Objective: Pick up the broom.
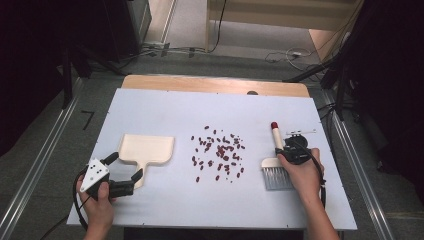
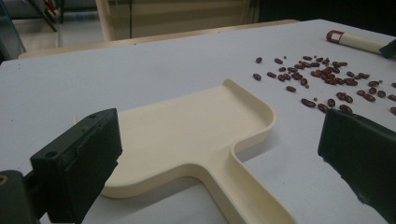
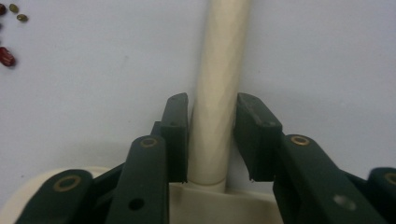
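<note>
Plastic brush (image 1: 276,155) on the table's right, beans (image 1: 218,150) beside it: light, stiff, smooth round handle (image 3: 215,88), so pinch just above the head. Your right gripper (image 3: 212,112) straddles it, nearly closed, small gap remaining; left gripper (image 1: 122,167) wide around dustpan (image 2: 196,135) handle.

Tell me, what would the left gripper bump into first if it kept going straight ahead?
Probably the cream plastic dustpan. The left gripper points along the dustpan's handle, with its jaws open on either side. The scattered red beans lie farther off to one side.

White table (image 1: 150,105); dustpan (image 1: 148,150); beans (image 1: 219,149); brush (image 1: 276,162)
</note>
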A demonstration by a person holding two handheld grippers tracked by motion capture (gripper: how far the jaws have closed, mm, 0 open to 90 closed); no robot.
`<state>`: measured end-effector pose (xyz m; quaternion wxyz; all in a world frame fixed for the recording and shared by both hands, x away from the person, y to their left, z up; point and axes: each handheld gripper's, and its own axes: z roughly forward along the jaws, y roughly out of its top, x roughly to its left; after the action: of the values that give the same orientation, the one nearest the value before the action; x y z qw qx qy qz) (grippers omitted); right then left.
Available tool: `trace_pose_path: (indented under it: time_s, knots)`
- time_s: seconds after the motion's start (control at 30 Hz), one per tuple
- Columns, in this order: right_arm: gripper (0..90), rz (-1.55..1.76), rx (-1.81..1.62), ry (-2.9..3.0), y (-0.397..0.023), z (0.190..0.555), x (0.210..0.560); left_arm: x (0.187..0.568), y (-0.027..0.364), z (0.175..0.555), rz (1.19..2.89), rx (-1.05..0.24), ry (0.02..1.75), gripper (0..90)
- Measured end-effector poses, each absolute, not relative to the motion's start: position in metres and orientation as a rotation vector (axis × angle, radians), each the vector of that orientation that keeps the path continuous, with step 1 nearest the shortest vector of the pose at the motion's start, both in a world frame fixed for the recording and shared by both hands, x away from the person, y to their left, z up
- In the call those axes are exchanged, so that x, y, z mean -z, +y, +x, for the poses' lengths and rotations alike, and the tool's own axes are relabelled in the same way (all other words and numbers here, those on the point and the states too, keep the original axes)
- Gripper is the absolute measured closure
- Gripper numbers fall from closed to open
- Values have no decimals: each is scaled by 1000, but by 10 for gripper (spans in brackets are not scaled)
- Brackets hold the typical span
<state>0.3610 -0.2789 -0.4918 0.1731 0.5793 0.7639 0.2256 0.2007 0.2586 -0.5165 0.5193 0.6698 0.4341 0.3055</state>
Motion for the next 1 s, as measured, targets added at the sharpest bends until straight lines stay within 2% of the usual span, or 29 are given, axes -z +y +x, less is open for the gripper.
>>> trace_pose_path:
  time_s: [0.37, 1.0]
  knots:
    - [694, 1619, -768, 2149, -287, 356, 491, 506, 251, 196, 1627, -755, 1022, 0]
    - [693, 1372, -1339, 1873, -294, 314, 426, 454, 202, 191, 1622, -640, 852, 0]
